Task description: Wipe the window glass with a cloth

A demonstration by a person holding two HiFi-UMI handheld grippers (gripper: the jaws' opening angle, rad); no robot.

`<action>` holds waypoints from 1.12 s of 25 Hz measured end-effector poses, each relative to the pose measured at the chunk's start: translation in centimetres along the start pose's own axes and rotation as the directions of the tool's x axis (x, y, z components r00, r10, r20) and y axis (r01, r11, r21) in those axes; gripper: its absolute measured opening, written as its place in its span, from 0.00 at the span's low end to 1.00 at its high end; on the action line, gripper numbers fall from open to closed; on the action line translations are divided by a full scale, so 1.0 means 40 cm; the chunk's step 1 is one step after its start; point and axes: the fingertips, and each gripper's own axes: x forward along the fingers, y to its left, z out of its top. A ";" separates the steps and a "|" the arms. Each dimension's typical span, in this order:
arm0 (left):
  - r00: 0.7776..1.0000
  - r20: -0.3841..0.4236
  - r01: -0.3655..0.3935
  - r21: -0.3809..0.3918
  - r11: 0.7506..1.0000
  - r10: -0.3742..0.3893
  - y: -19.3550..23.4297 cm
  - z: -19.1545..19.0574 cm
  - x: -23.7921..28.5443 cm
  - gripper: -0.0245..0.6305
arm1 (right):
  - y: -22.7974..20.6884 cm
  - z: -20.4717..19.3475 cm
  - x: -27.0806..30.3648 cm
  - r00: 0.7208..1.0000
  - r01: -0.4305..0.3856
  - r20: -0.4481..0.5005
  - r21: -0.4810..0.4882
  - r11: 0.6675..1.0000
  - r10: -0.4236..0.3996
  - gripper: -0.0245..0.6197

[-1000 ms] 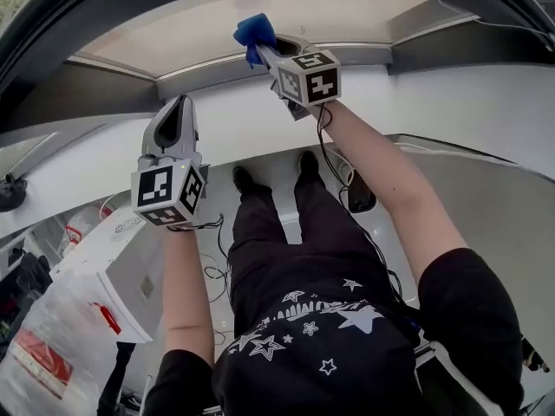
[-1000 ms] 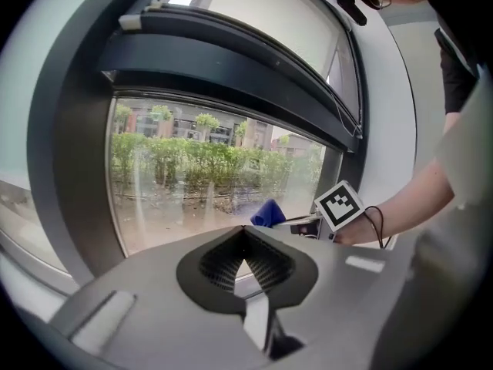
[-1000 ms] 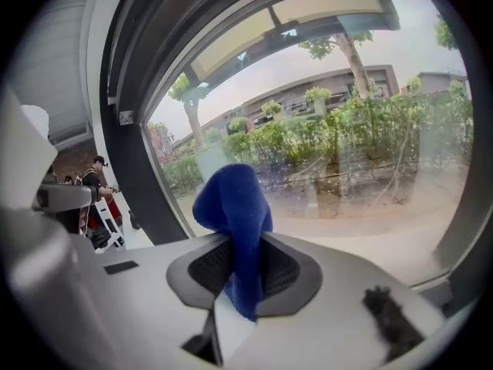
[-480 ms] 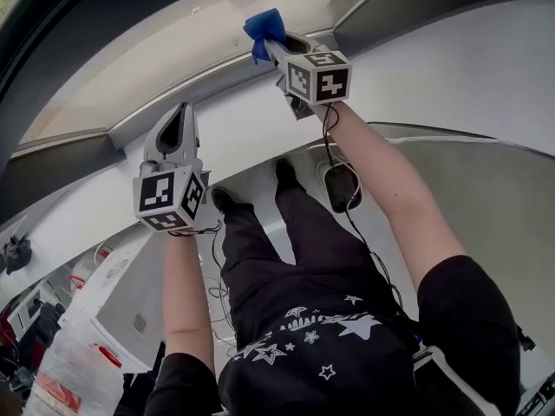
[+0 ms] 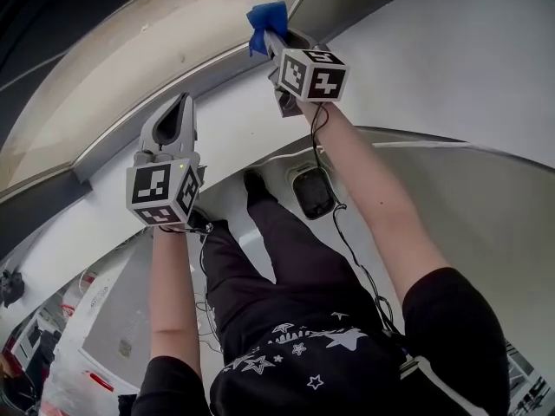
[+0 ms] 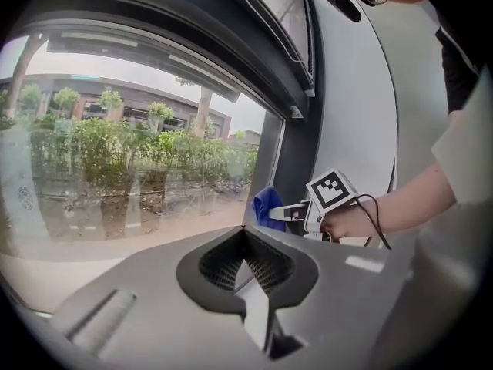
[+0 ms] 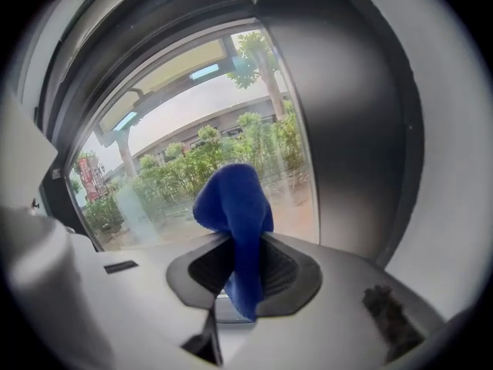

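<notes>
clamped tight in the right hand-held gripper, blue cloth up at the right edge of the window glass, beside the dark frame. left hand-held gripper closed on nothing, held off the glass. press the bunched cloth flat — then sweep away from the frame in overlapping strokes, grip firm.

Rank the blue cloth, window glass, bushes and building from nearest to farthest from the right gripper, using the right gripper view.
1. Blue cloth: clamped in the right gripper's fingers, centre.
2. Window glass: directly ahead of the cloth.
3. Bushes: outside, behind the glass.
4. Building: beyond the bushes, upper centre.
</notes>
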 end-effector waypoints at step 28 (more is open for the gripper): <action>0.885 -0.020 -0.454 -0.252 0.854 0.465 0.476 -0.316 -0.606 0.05 | 0.874 -0.428 0.077 0.839 -0.514 -0.358 -0.267 0.815 0.411 0.15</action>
